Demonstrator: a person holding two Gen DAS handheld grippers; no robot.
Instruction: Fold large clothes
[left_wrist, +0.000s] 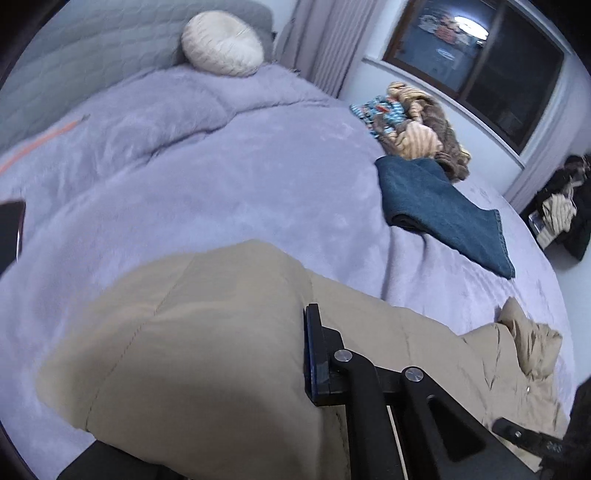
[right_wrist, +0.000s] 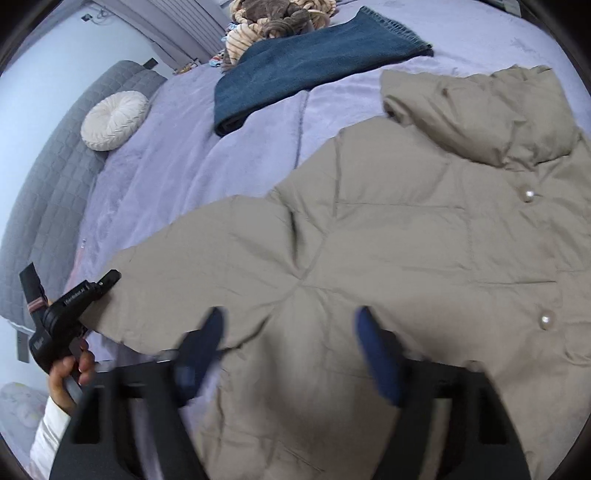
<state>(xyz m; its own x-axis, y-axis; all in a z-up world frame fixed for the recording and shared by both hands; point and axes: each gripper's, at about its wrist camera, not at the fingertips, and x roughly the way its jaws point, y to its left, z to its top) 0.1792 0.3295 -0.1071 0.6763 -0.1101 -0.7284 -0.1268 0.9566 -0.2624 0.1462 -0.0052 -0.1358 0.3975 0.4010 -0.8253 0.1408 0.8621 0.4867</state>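
Note:
A beige quilted puffer jacket (right_wrist: 406, 236) lies spread on the lilac bed, its hood (right_wrist: 491, 110) at the far end and pearl buttons down its right side. My right gripper (right_wrist: 291, 332) is open, its blue-padded fingers (right_wrist: 373, 343) hovering over the jacket's lower part. My left gripper holds the end of the jacket's sleeve (left_wrist: 192, 332); one finger (left_wrist: 314, 354) shows against the fabric and the other is hidden under it. The left gripper also shows in the right wrist view (right_wrist: 96, 286), shut at the sleeve's end.
Folded blue jeans (left_wrist: 443, 210) lie beyond the jacket, with a heap of striped and furry clothes (left_wrist: 417, 125) behind them. A round white cushion (left_wrist: 221, 44) leans on the grey headboard (right_wrist: 55, 192). A window and a dark clothes pile (left_wrist: 565, 206) are at the right.

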